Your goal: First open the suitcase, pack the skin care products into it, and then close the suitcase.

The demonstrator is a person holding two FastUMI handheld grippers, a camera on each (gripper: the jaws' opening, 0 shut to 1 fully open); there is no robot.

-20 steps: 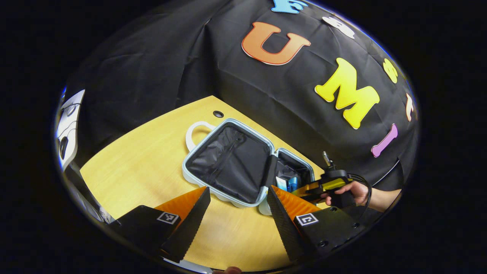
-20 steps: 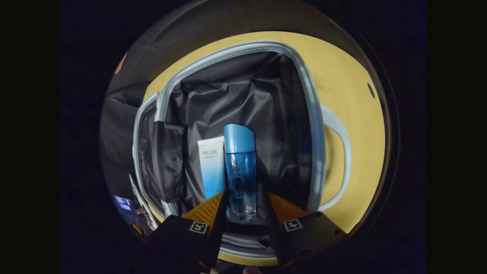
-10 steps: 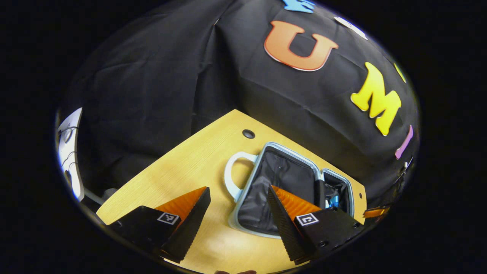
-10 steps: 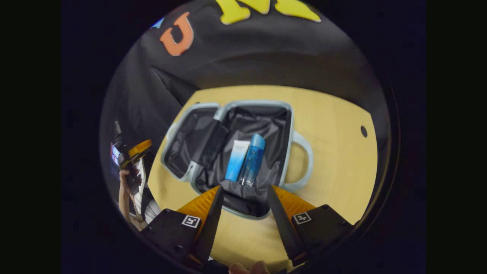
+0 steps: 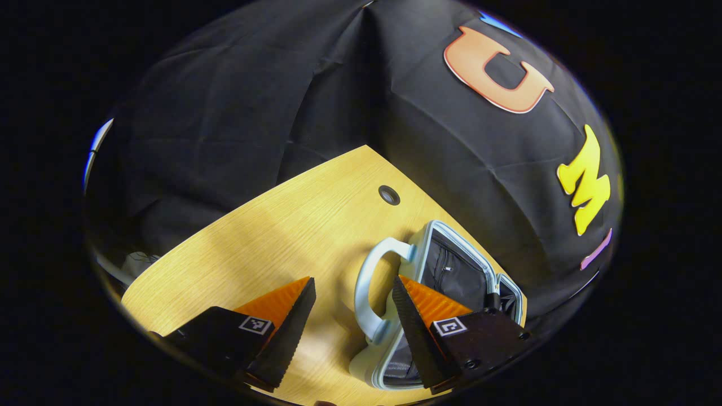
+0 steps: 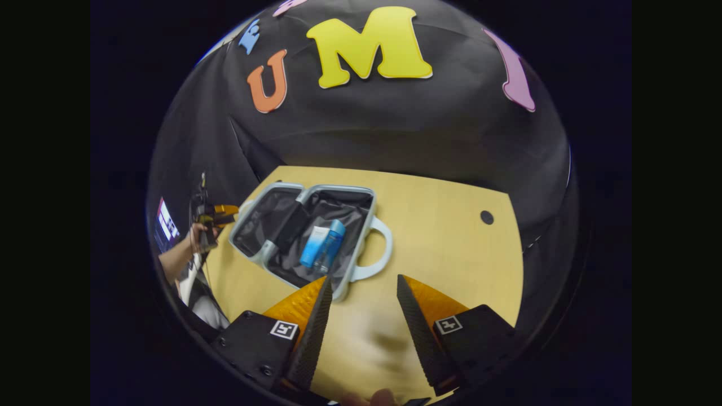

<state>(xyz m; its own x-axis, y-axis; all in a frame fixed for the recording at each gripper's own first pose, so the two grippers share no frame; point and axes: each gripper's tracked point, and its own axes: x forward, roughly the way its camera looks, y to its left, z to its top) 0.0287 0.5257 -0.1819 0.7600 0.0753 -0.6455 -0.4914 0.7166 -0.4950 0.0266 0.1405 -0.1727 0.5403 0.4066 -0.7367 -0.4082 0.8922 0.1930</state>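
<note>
In the right gripper view, going from the left edge inward, a person's hand [image 6: 197,237] at mid-left holds the left gripper [image 6: 221,213] just beside the suitcase's left end; at that distance I cannot tell there how its claw stands, but in the left gripper view its own two fingers are spread wide with nothing between them, the right finger crossing in front of the suitcase [image 5: 451,270] at lower right. Next comes the suitcase [image 6: 361,197], lying open flat on the wooden table [image 6: 451,248] left of centre: one suitcase, two halves lined in dark fabric. I judge it a light, stiff shell with a soft lining, so the lid half should swing over easily if taken at its rim or pushed from its outer edge; the looped handle [image 6: 375,254] on the right side is the sure hold for steadying it. In the right half lie two skin care products side by side and touching: one white-and-blue tube [image 6: 312,246] and one clear blue bottle [image 6: 331,243]. The bottle looks hard, smooth and likely slippery, possibly breakable; the tube softer and squeezable. At the bottom of this view the right gripper [image 6: 361,304] has its claw apart and empty, over bare table.
</note>
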